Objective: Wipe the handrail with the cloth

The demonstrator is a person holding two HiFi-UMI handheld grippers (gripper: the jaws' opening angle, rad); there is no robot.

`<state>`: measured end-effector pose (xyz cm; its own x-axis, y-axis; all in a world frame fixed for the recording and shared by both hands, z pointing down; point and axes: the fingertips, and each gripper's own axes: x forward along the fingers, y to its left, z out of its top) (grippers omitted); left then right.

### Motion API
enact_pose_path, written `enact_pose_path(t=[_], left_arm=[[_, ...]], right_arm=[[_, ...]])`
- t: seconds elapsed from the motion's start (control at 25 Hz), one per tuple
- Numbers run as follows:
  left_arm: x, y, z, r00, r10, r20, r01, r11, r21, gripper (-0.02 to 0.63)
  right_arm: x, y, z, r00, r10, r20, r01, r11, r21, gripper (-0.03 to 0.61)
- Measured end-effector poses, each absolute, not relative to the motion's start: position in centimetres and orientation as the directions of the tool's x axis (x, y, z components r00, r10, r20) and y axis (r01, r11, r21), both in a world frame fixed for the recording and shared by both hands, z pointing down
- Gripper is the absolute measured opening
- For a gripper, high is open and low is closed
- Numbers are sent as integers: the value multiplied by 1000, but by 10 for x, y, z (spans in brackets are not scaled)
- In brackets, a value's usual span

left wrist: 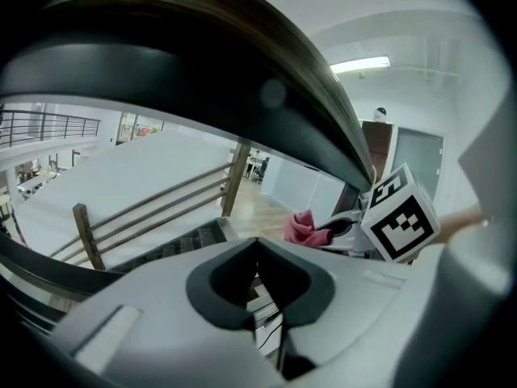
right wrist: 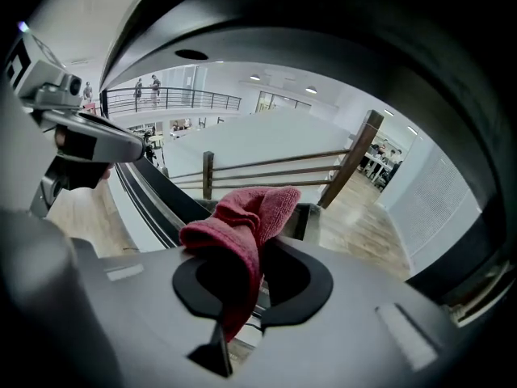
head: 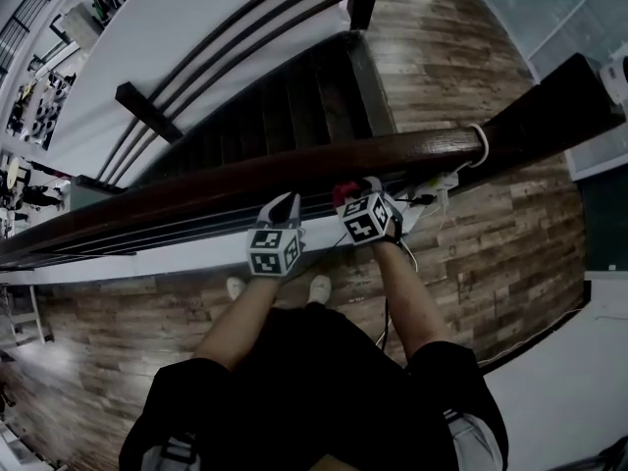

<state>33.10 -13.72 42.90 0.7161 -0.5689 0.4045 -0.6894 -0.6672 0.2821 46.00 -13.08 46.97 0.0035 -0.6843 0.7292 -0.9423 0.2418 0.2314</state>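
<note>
The red microfibre cloth (right wrist: 242,217) is clamped in the right gripper (head: 361,196), just beside the dark polished wooden handrail (head: 294,170). The left gripper (left wrist: 260,293) is closed on nothing. No contact is shown, so the wiping is judged not yet done.

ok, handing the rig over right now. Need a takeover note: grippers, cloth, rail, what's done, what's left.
Left gripper: jaws together, empty, beside the right one on the person's side of the handrail.
Right gripper: shut on the red cloth, which bunches above the jaws.
Cloth: close under the rail, no contact visible.
Done: cloth is in grip. Can't tell whether any of the rail has been wiped.
Left: probably bring the cloth onto the rail and wipe along it.
</note>
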Motion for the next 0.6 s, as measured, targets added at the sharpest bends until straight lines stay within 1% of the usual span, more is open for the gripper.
enact_pose_path(t=[0.28,0.6], left_arm=[[360,-132,424,746,-532,399,-653,-703,282,0],[376,-130,424,763,-507,401,-629,-727,277,0]], right_arm=[[486,-124,470,34,-685,727,-951,201,234,52],[510,-115,469,72,-678,732,-953,169,250,52]])
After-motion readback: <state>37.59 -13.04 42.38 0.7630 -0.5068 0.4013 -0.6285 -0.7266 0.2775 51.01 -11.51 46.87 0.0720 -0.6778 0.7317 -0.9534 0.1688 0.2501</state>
